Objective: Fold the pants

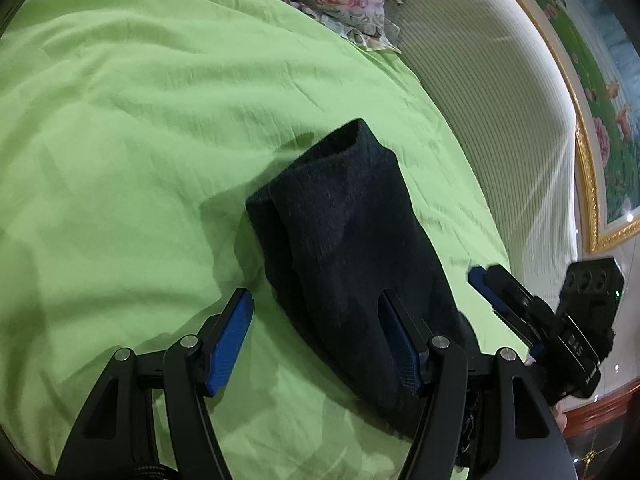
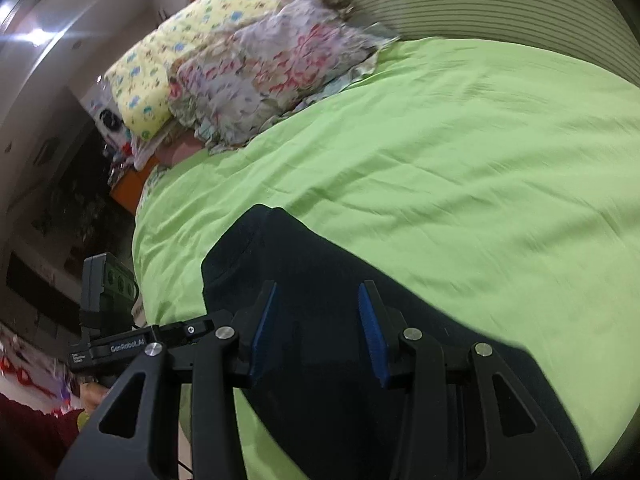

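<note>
Pants (image 1: 344,232): dark, near-black fabric, folded into a narrow bundle and lying on the green bed sheet (image 1: 140,140), one open rounded end pointing toward the pillows; also seen in the right wrist view (image 2: 320,272) as a broad dark mass under the tool. Left tongs (image 1: 316,340): black arms with blue pads, spread wide, one blue pad (image 1: 232,344) over bare sheet, the other over the near part of the pants; nothing pinched between them. Right tongs (image 2: 320,324): blue pads apart, held above the dark cloth, gripping nothing visible; the same tool appears at the right edge of the left wrist view (image 1: 492,288), just beside the pants. Floral pillow (image 2: 272,64): at the head of the bed, next to a yellow patterned pillow (image 2: 168,56). Striped headboard (image 1: 500,100): pale, ribbed, behind the pillows. Gilt-framed flower picture (image 1: 600,112): on the wall beyond the headboard.
</note>
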### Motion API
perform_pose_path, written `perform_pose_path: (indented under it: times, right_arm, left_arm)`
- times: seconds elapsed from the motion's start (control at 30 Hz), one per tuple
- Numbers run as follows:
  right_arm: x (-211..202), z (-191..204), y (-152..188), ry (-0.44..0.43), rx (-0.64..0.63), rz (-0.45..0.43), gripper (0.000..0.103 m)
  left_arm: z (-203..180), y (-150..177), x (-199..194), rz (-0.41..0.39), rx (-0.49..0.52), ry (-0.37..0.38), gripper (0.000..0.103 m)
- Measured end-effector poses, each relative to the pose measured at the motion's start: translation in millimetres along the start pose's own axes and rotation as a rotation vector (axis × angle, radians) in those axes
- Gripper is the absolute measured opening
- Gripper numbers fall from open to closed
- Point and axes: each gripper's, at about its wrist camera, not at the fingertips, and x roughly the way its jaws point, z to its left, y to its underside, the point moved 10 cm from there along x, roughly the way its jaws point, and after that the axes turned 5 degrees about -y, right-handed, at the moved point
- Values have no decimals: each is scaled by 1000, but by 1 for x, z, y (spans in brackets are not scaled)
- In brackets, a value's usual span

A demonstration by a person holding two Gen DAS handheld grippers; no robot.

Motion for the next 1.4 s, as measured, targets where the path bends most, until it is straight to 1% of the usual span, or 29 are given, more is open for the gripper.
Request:
perform_pose_path:
  times: [0.13, 0.27, 0.37, 0.5, 0.67, 0.7, 0.73, 0.77, 0.8, 0.83, 0.87, 0.93, 1.0, 1.13, 1.27, 1.4]
  right_arm:
    - [38, 6, -14, -23, -69, 87, 44]
    - [70, 18, -20, -61, -151, 183, 44]
    - [88, 21, -22, -64, -202, 247, 44]
    - [102, 19, -26, -101, -216, 312, 44]
    - [108, 19, -26, -158, -193, 356, 44]
    - [108, 20, -26, -159, -205, 354, 43]
    - [108, 20, -27, -155, -213, 346, 34]
    - [107, 20, -27, -157, -210, 343, 29]
    - [105, 21, -27, -164, -203, 336, 26]
    - [102, 21, -28, -168, -202, 324, 22]
    - [98, 22, -28, -175, -199, 312, 20]
    - [90, 26, -29, -176, -201, 287, 18]
    - [79, 30, -30, -180, -202, 256, 18]
    - [49, 35, -36, -192, -195, 183, 17]
    - [9, 39, -38, -207, -185, 94, 17]
    - [-30, 36, -35, -226, -147, 8, 17]
  left_arm:
    - [0, -9, 7, -1, -25, 21, 66]
    - [-1, -15, 13, -8, -31, 31, 66]
    - [-2, -19, 16, -13, -29, 37, 66]
    - [-3, -20, 17, -19, -31, 41, 66]
    - [-4, -21, 18, -27, -22, 37, 65]
    - [-3, -21, 18, -29, -20, 39, 63]
    - [-3, -21, 18, -31, -17, 36, 60]
    - [-2, -21, 18, -35, -11, 29, 57]
    - [-1, -22, 18, -37, -6, 20, 48]
    - [1, -22, 18, -38, -3, 10, 35]
    - [1, -22, 19, -32, -3, 8, 32]
    - [1, -22, 19, -20, -11, 29, 27]
    - [-5, -21, 15, -19, -7, 46, 25]
    - [-25, -19, -1, -43, 35, 75, 23]
    - [-53, -16, -18, -63, 85, 111, 23]
    - [-87, -8, -34, -86, 156, 141, 23]
